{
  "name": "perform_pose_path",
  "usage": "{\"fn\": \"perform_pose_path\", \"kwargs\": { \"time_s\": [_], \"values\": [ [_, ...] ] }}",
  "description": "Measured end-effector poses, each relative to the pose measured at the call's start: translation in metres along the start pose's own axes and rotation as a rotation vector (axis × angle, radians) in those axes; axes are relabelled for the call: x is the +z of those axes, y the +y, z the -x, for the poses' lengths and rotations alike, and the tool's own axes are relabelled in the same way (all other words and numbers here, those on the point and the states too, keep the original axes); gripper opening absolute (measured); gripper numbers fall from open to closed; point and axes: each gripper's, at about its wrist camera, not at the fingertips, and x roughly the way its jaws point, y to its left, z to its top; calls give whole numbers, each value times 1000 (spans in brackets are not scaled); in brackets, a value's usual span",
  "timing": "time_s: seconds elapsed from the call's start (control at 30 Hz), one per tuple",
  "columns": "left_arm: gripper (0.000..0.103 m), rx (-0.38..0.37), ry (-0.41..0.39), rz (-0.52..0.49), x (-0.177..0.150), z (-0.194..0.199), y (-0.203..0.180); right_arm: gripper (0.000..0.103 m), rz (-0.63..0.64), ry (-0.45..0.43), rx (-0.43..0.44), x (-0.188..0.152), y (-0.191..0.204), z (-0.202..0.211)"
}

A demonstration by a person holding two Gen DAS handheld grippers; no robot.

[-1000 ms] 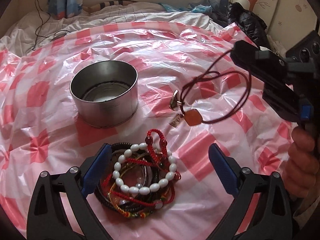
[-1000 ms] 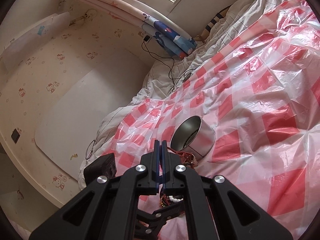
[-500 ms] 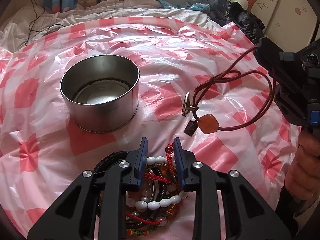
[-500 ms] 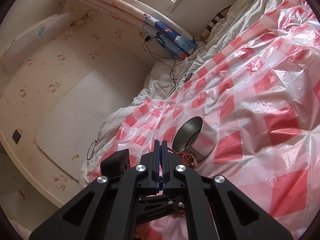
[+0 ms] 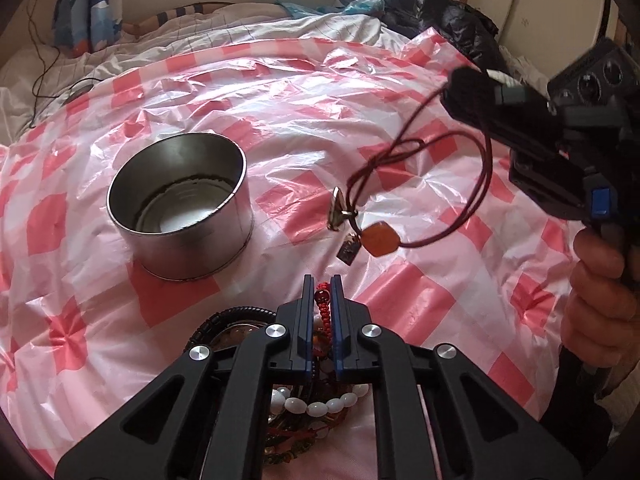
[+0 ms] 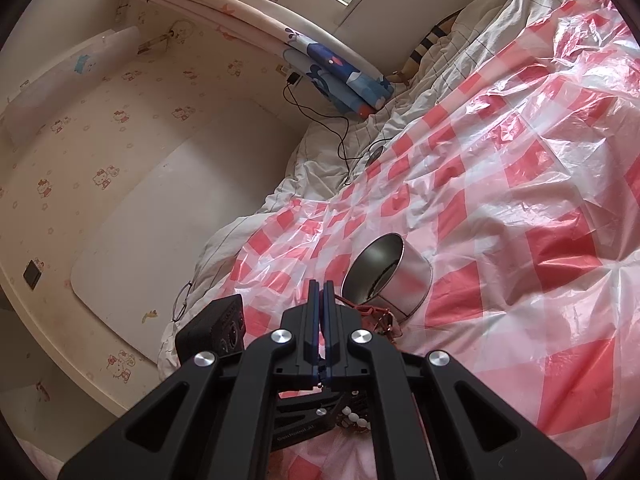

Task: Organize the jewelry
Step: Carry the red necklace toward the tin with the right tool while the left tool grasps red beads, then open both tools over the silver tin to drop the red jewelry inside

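Between left tool [image 5: 322, 292] pads: red braided bracelet [image 5: 324, 306].

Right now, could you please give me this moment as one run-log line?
left gripper: shut on red braided bracelet | right gripper: shut on cord necklace, hanging | metal tin: upright, empty

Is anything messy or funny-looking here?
Yes. The bracelets lie tangled in one heap under the left tongs, which pinch a red braided cord, while the metal tin stands empty. The cord necklace dangles from the right tongs.
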Motion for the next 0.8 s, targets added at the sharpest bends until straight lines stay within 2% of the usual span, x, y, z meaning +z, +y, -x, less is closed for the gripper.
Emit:
{"fn": "perform_pose_path", "kwargs": {
  "time_s": [0.13, 0.3, 0.6, 0.8],
  "values": [
    [7, -55, -40, 105, 1, 16, 20, 3, -1, -4, 5, 0, -1, 1],
    [7, -55, -77, 141, 2, 36, 32, 3, -3, -12, 21, 0, 0, 3],
    [7, 5, -157, 133, 27, 71, 40, 3, 41, -20, 50, 1, 12, 2],
    [7, 45, -193, 149, 51, 76, 56, 3, 52, 3, 47, 6, 17, -7]
  ]
}}
